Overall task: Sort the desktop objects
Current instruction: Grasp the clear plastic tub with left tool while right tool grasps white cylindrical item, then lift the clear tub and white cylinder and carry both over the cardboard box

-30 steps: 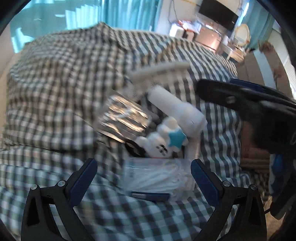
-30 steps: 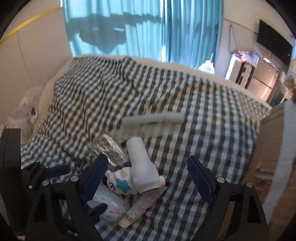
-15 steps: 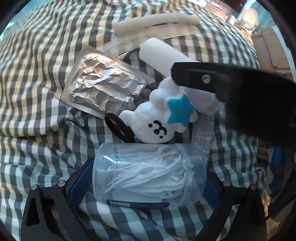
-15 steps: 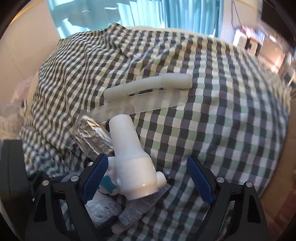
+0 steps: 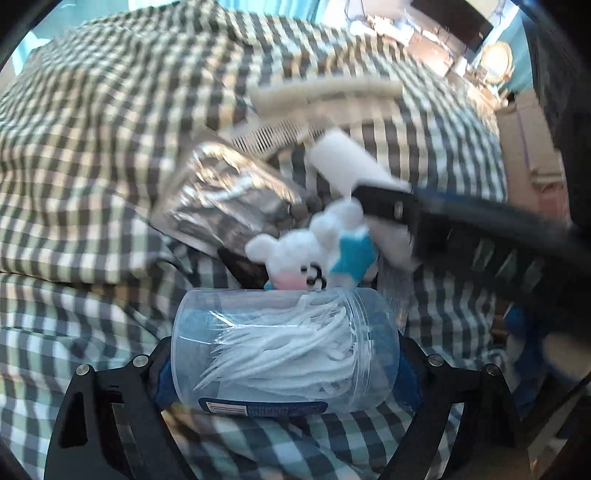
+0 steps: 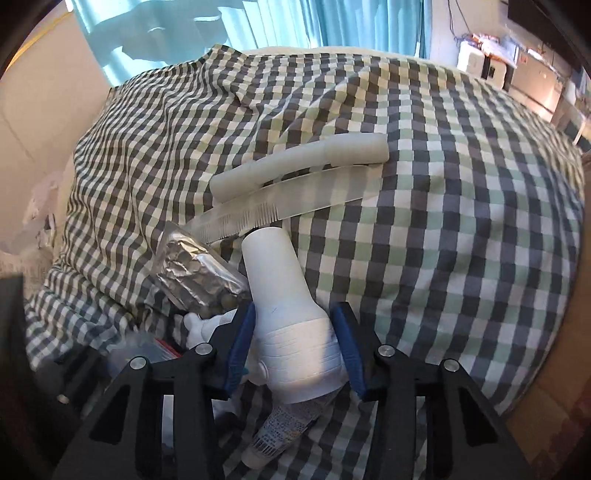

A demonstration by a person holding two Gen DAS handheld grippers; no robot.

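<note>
Both jaws have just been closing: left gripper (image 5: pixel 284 354) clamps the clear floss-pick jar (image 5: pixel 284 343) at 6 o'clock on the checked cloth (image 6: pixel 461 221); right gripper (image 6: pixel 295 347) pinches the white bottle (image 6: pixel 291 314), comb (image 6: pixel 295 206) at 12 o'clock.

Clear floss-pick jar (image 5: pixel 284 350) and white bottle (image 6: pixel 291 317), both on sides

bed: checked cover (image 6: pixel 443 221); window: teal curtain (image 6: pixel 332 22); right: cardboard box (image 5: pixel 528 140)
</note>
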